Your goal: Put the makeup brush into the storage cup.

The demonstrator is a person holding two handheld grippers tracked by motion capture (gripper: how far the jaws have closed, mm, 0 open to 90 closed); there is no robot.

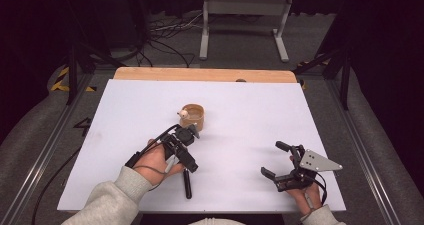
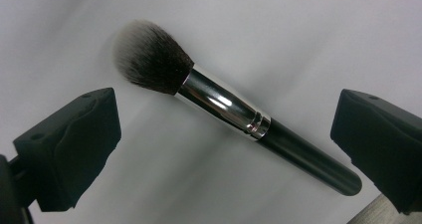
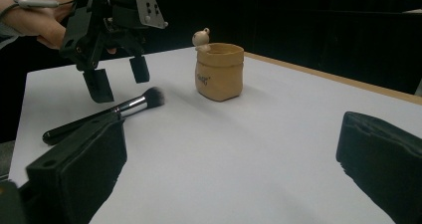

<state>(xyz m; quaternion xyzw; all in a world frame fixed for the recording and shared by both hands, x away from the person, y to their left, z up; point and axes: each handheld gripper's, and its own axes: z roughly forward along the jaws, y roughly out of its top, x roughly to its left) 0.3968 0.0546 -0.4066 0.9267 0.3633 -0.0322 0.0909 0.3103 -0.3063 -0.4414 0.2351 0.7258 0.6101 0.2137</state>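
**Left tongs spread above the makeup brush**

Your left tongs [image 2: 224, 149] hang wide open just over the makeup brush [image 2: 234, 112], one jaw to each side and neither touching it. The brush lies flat on the white bench [image 1: 240, 135], its bristles [image 3: 155, 96] toward the tan cup [image 3: 219, 70] and its black handle [image 1: 187, 183] toward you. The cup stands upright just beyond your left hand [image 1: 152, 160]. Your right tongs [image 1: 275, 159] rest wide open and empty, well apart at the bench's near right.
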